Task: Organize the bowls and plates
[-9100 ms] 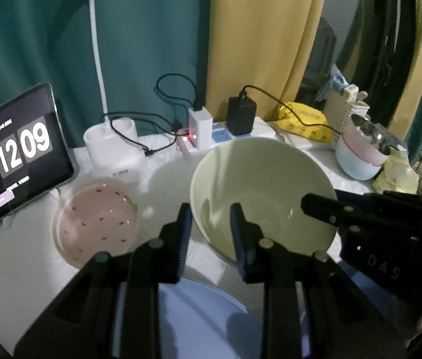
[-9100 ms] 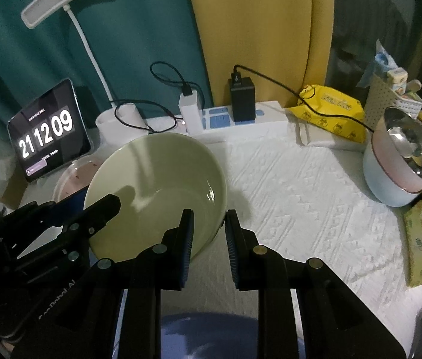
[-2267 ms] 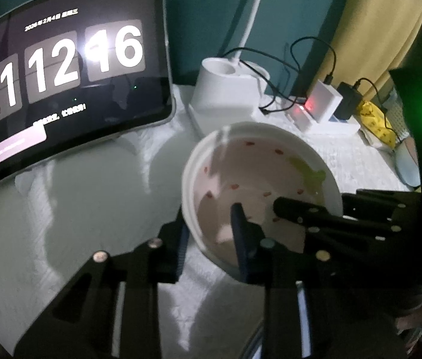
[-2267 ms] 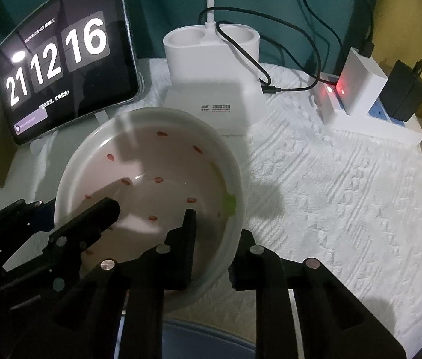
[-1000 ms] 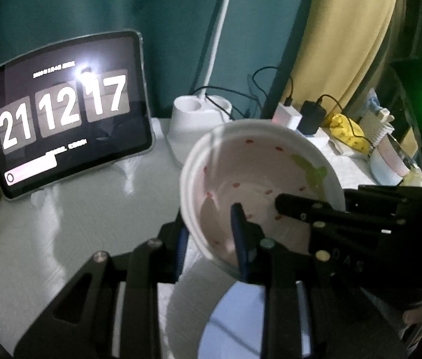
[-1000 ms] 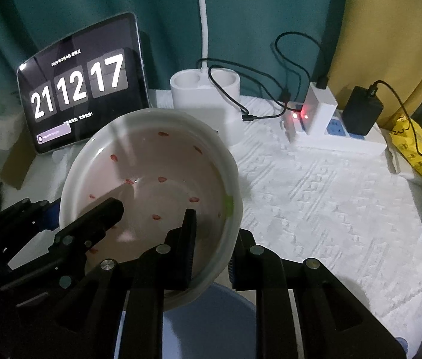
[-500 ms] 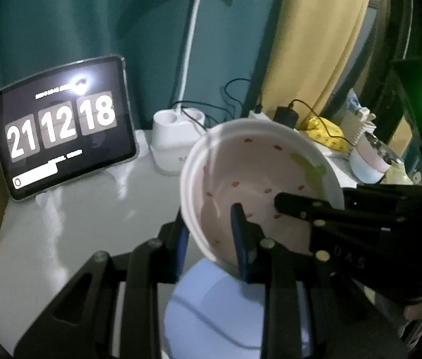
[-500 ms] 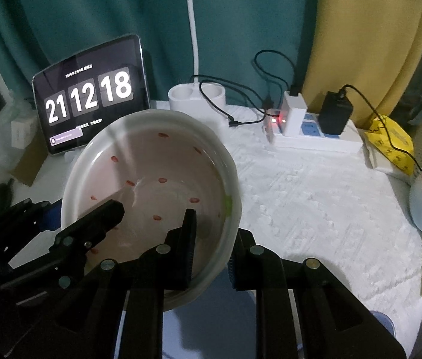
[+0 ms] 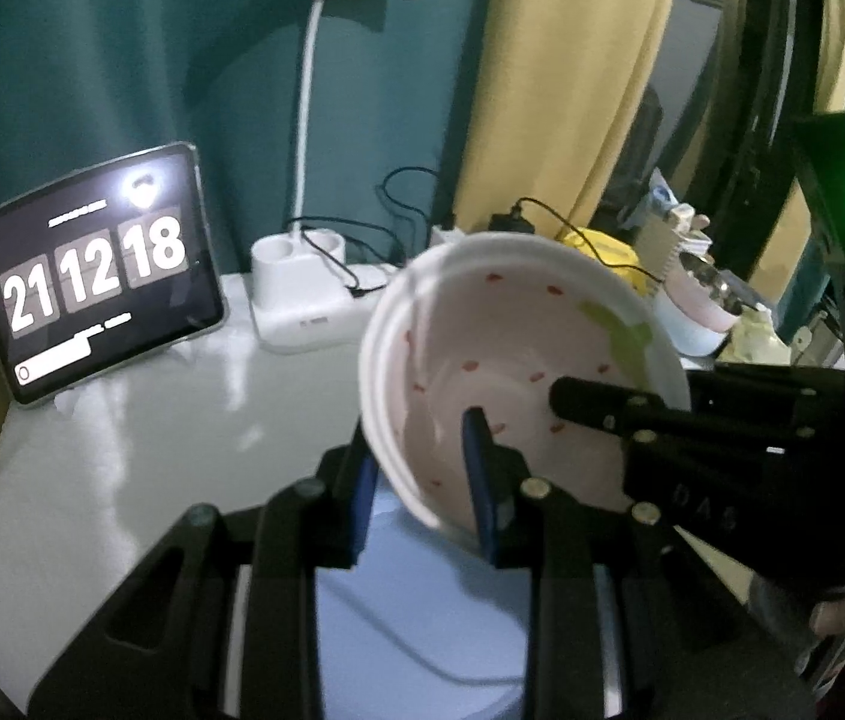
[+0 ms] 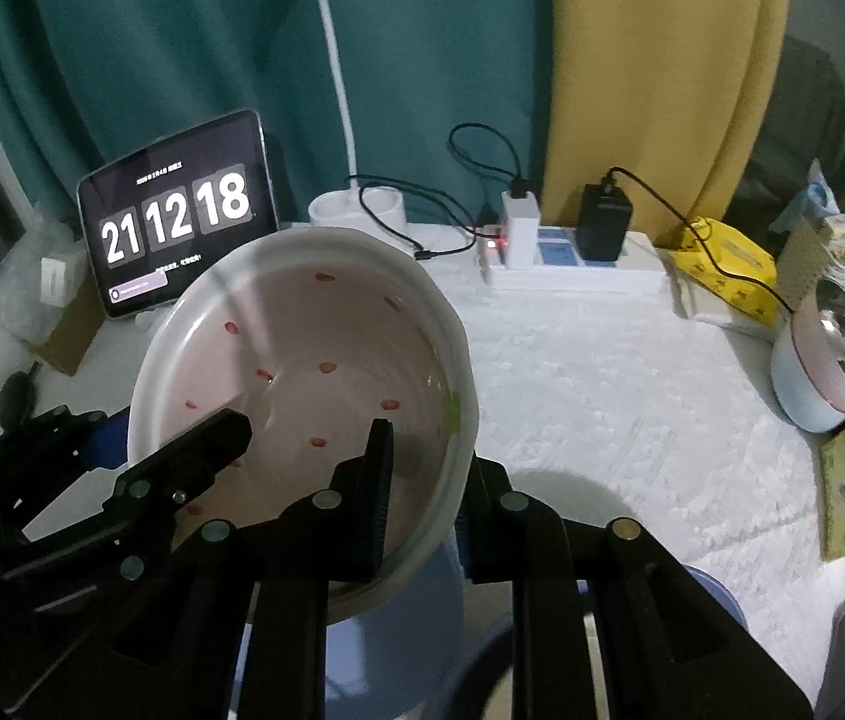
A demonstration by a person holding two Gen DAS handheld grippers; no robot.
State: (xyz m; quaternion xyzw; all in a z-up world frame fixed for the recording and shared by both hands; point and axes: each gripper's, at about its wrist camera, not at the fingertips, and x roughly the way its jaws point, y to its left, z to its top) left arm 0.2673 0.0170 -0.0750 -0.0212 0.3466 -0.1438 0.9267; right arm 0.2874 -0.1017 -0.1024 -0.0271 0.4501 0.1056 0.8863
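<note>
A white bowl with red specks inside and a green mark (image 9: 518,360) (image 10: 302,372) is held in the air above the table by both grippers. My left gripper (image 9: 422,480) is shut on its near left rim, one finger inside and one outside. My right gripper (image 10: 422,480) is shut on its near right rim; in the left wrist view it (image 9: 620,414) reaches in from the right. A pale blue plate (image 9: 410,618) (image 10: 716,600) lies below the bowl, largely hidden by the fingers.
A tablet clock (image 10: 173,216) stands at the back left. A white lamp base (image 9: 302,288), a power strip with chargers (image 10: 566,264), a yellow packet (image 10: 728,276) and a pink and blue pot (image 10: 824,372) line the back and right on the white cloth (image 10: 614,384).
Both grippers have lifted the speckled bowl higher and pulled it back toward me, over the blue plate. The table things look smaller and farther away.
</note>
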